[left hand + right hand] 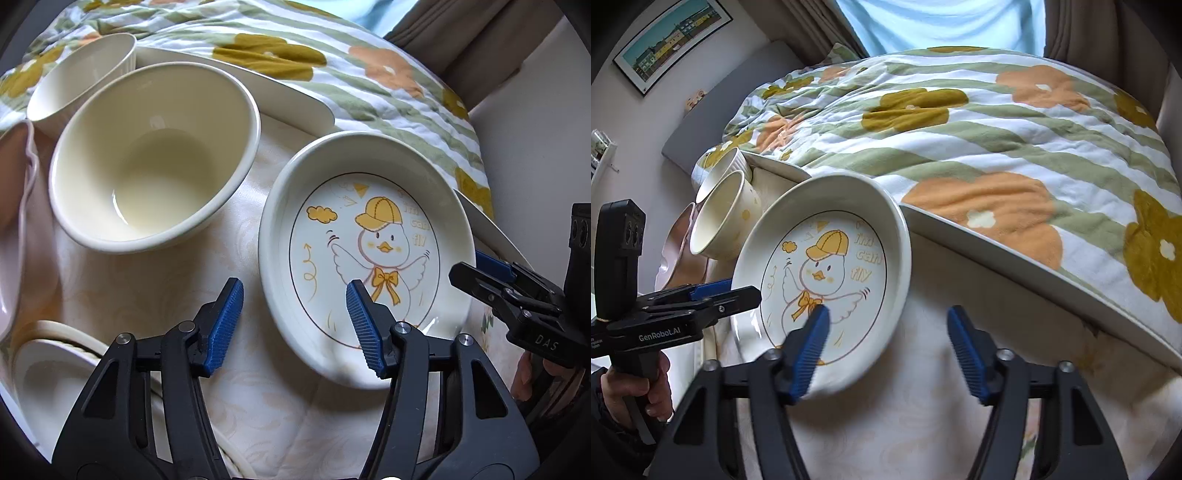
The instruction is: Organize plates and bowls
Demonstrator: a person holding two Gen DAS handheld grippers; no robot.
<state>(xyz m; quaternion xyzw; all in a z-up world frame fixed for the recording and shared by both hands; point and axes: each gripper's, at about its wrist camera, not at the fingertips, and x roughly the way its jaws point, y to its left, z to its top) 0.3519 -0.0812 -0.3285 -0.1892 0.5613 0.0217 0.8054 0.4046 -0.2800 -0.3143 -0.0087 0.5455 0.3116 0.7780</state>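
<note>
The left gripper (pixel 293 325) sits nearest in its own view, its blue ribbed pads apart and straddling the near left rim of the white shallow ceramic plate printed with a yellow-capped duck (pixel 369 236); one pad is outside the rim, the other over the plate's inside, and neither is seen pressing on it. The right gripper (pixel 886 347) likewise stands with its pads apart astride the plate's near right rim (pixel 827 266), the left pad over the duck picture and the right pad outside over the cloth, with no visible squeeze. The plate lies on a table covered with a cream patterned tablecloth (pixel 258 406), towards its right side.

At the table's near left corner, a stack of white dishes (pixel 55 369) lies partly behind the left gripper's frame. A pale pink dish (pixel 14 229) shows at the left edge. Left of the plate and apart from it stands a large cream ceramic bowl (pixel 155 155), empty. Behind that, near the far left corner, is a smaller white ribbed bowl (pixel 85 70), touching or just beside the large one. Beyond the table's far edge lies a quilt with green stripes and orange and mustard flowers (pixel 997 140), then a framed picture (pixel 672 40) on the wall.
</note>
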